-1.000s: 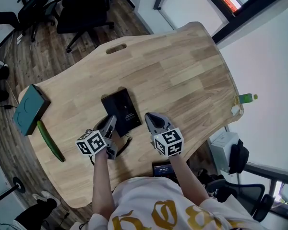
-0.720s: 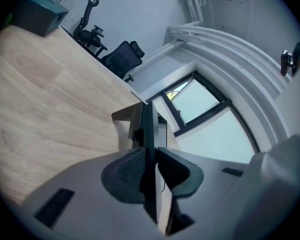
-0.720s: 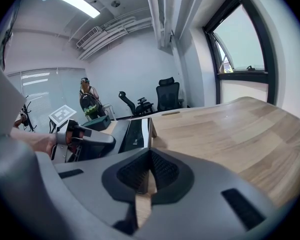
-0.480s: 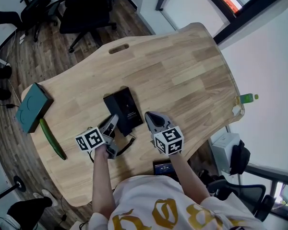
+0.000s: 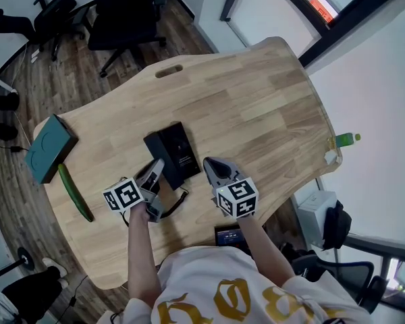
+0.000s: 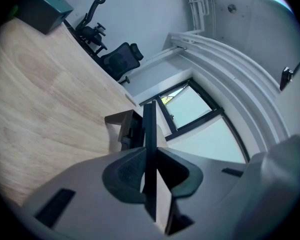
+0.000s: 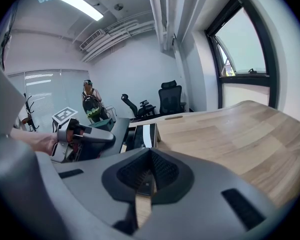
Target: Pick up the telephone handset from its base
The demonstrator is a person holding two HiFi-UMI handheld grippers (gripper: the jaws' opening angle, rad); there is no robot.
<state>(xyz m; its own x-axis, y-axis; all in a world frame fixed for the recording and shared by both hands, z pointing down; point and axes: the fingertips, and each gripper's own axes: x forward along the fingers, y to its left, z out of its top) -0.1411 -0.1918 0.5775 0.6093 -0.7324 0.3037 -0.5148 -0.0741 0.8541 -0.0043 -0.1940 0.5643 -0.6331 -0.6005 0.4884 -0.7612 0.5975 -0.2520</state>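
The black telephone base lies on the wooden table in front of me. My left gripper is at the base's near-left side. In the left gripper view its pads press from both sides on a thin dark slab, the handset, seen edge-on. A black coiled cord trails from there toward the table's near edge. My right gripper hovers just right of the base with its jaws together and nothing in them. From the right gripper view the left gripper sits beside the base.
A teal box and a green cucumber lie at the table's left end. A green bottle stands off the right edge. Black office chairs stand beyond the far side. A cable slot is cut near the far edge.
The left gripper has rolled a little and its marker cube has shifted left. The right gripper and the base have stayed put.
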